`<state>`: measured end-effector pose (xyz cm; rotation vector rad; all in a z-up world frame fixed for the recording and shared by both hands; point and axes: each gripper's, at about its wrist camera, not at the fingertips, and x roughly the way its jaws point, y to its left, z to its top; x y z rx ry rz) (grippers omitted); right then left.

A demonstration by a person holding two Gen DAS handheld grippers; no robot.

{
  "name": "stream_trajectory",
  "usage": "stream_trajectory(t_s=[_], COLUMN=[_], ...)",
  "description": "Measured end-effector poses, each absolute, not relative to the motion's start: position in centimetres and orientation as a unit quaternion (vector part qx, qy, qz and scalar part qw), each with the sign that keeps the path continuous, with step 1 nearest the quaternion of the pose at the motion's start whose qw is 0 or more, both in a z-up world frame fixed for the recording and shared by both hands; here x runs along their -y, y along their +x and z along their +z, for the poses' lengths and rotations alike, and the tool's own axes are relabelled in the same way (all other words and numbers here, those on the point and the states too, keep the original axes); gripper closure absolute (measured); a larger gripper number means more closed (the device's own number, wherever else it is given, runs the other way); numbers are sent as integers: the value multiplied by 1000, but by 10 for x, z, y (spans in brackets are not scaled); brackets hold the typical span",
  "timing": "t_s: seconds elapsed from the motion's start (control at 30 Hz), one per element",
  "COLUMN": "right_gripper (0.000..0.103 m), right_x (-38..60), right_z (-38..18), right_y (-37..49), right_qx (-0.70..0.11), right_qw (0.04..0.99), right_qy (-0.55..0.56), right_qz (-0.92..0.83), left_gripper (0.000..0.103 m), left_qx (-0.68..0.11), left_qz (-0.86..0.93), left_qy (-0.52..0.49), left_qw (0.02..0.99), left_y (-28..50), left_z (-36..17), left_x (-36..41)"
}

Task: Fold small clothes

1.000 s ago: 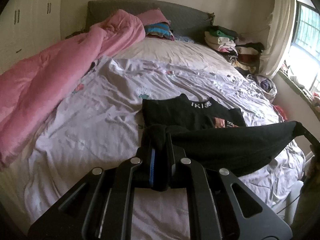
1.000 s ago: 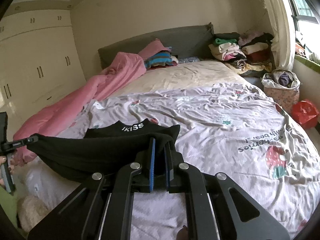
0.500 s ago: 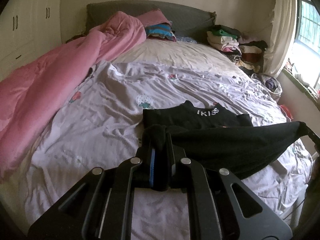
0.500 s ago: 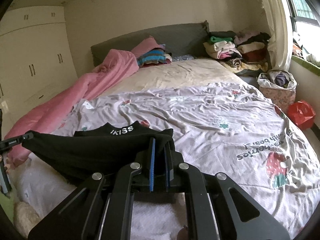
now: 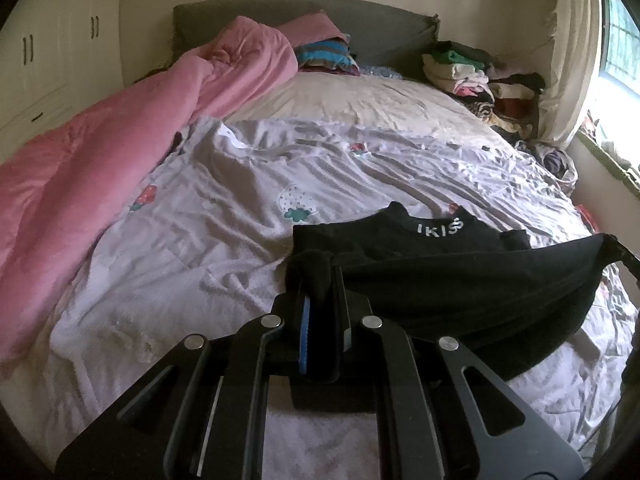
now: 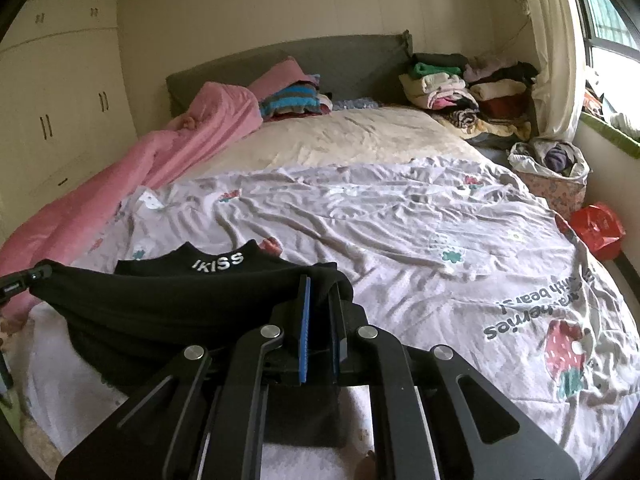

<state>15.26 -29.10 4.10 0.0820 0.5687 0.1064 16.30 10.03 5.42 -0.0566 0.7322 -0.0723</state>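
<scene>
Black top (image 5: pixel 460 292) pinched by both grippers.

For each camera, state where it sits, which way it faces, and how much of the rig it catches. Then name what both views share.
Left wrist: sits on the left gripper, facing up the bed toward the grey headboard; shows its own fingers shut on the black top, with the right gripper's tip at the right edge.
Right wrist: sits on the right gripper, facing the same way; shows its own fingers clamping the top, with the left gripper's tip at the left edge.
Shared: top, headboard, pink duvet, folded clothes pile.
</scene>
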Motion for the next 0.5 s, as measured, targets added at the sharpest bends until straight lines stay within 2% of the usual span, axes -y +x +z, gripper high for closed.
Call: stream_trajectory(t_s=[0.5], right_gripper=[96], right_x=[285], right_z=[8], right_y=[199], right_qx=[-316], right_qw=[948], right_qy=[25], right_qz=[29], left_gripper=[100], left_qx=[-381], left_qz=[-18], left_qy=[-39], left_qw=[923], left_y=[205], left_z=[18], left_x=[-105])
